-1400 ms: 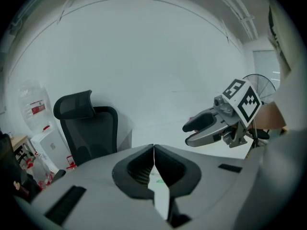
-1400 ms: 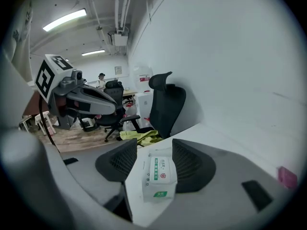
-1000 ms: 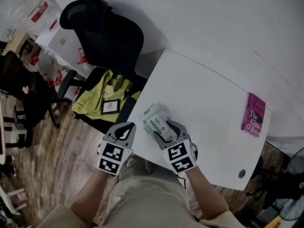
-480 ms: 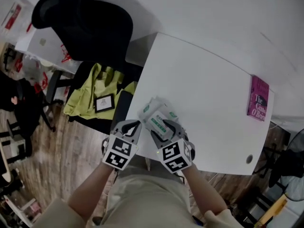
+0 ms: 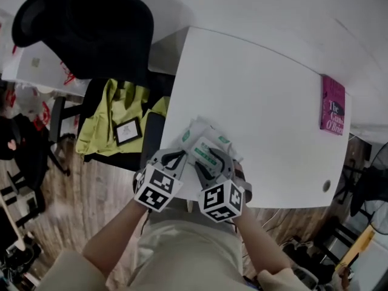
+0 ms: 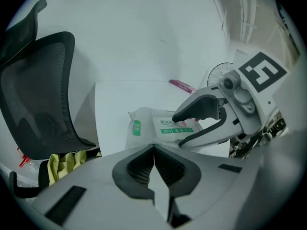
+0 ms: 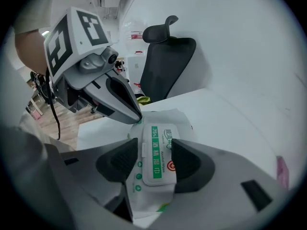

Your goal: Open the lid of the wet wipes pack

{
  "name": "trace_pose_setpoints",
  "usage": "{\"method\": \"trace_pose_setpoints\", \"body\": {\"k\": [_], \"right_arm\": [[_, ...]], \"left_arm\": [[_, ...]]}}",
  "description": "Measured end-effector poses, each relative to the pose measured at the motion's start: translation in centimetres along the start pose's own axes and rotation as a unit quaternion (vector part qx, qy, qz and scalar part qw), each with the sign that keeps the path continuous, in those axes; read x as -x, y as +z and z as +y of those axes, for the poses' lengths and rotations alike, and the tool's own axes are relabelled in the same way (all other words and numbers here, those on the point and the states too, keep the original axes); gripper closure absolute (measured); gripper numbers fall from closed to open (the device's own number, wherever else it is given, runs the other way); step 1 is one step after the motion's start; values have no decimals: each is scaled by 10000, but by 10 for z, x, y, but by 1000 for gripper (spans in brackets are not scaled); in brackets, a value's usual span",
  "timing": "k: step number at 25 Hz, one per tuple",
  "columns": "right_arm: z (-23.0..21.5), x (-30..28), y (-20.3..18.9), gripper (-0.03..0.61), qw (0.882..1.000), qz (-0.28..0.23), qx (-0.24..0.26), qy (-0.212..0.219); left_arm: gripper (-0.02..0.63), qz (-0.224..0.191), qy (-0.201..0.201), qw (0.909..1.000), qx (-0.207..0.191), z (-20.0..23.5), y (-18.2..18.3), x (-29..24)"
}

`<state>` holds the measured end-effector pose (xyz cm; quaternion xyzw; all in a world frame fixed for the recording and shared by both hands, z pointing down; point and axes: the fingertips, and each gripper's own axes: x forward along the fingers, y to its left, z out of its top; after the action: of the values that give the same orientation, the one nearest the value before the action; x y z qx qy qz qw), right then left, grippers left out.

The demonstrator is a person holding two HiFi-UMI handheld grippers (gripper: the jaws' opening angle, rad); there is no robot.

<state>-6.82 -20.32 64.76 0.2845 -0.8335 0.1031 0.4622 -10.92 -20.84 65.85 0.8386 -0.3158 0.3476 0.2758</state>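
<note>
The wet wipes pack (image 5: pixel 203 145) lies near the front edge of the white table (image 5: pixel 260 90). It is white with a green-striped flip lid (image 7: pixel 156 150), and the lid lies flat and closed. My right gripper (image 7: pixel 154 158) is shut on the pack, one jaw against each long side. In the head view the right gripper (image 5: pixel 210 163) sits on the pack's near end. My left gripper (image 5: pixel 177 158) is shut with nothing in it. The left gripper's (image 7: pixel 135 119) pointed tip touches the pack at the lid's left edge.
A pink book (image 5: pixel 333 105) lies at the table's far right edge. A black office chair (image 5: pixel 91 29) stands left of the table, with a yellow-green garment (image 5: pixel 121 111) and a badge below it. A round cable hole (image 5: pixel 328 186) sits near the table's right front corner.
My left gripper has moved right from beside the table edge until its tip meets the pack. The right gripper has kept its hold on the pack.
</note>
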Motion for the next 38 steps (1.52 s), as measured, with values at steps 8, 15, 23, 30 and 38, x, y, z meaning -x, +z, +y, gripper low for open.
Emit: {"method": "trace_pose_setpoints", "body": {"k": [8,15,23,30,38], "right_arm": [[0,-1,-1,403,9994,52,160,-305],[2,10,6,471,9996,-98,-161,-214],[-5,21,13,501,9989,-315,-352,-9],[-63,39,23,541,9947,-668,-672,-397],[-96,21,11,523,9904,-785,-1047,-453]], "left_arm": [[592,123,-45,9996,-258,1,-3,-8],[592,107,40,9999,-33,3,-4,-12],[592,272,205,9994,9,2,-6,-16],[592,211,199,9994,166,4,-6,-17],[592,157,193,9993,287,3,-5,-13]]}}
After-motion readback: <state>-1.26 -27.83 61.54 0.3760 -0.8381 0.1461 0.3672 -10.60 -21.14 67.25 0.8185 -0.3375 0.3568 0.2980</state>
